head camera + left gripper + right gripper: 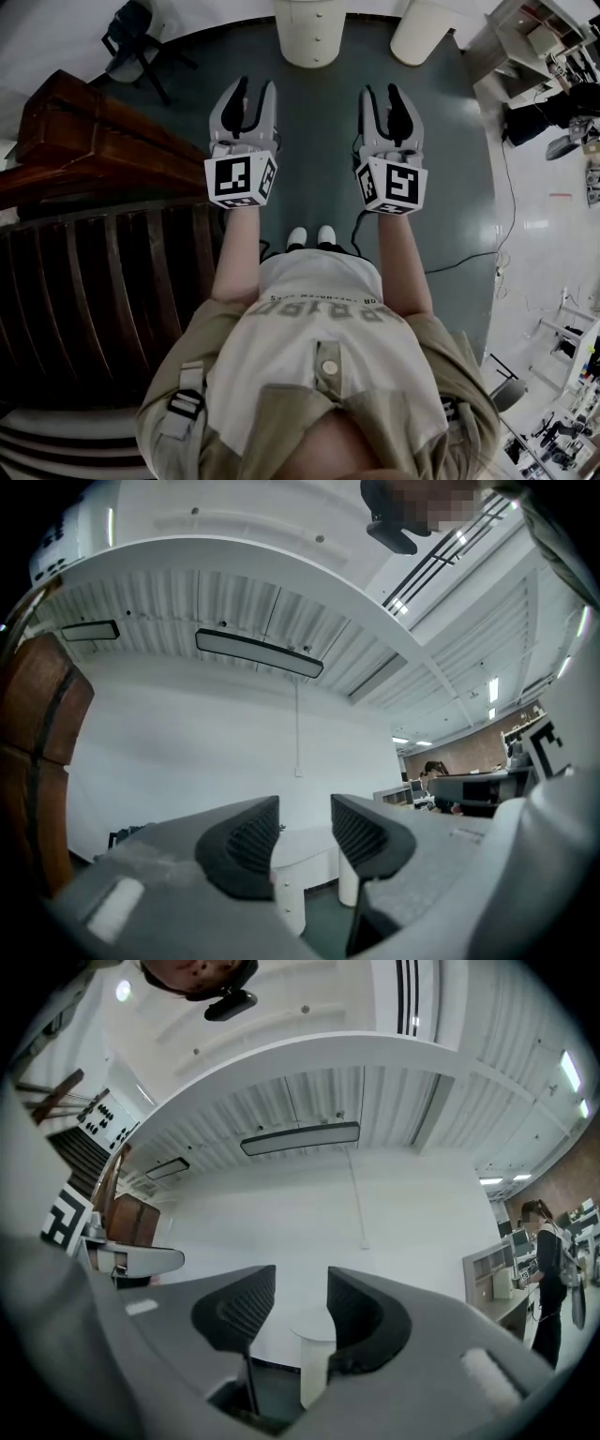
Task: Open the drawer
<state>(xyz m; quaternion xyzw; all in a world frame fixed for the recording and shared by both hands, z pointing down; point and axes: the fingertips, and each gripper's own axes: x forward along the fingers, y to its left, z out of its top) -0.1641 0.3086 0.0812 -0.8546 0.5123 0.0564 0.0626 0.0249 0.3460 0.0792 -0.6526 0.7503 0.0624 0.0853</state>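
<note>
Overhead, left to right: one dark wooden cabinet; left gripper, jaws apart and empty; one white drawer unit on the floor ahead, well apart from both grippers; right gripper, jaws likewise apart, holding nothing; one white pedestal. Both grippers are held out forward, side by side, roughly level.

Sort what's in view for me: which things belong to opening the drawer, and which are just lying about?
Job in hand:
- white drawer unit, not yet reached
- left gripper, jaws apart, empty
- right gripper, jaws apart, empty

Lying about:
- white round pedestal
- dark wooden furniture
- office chair
</note>
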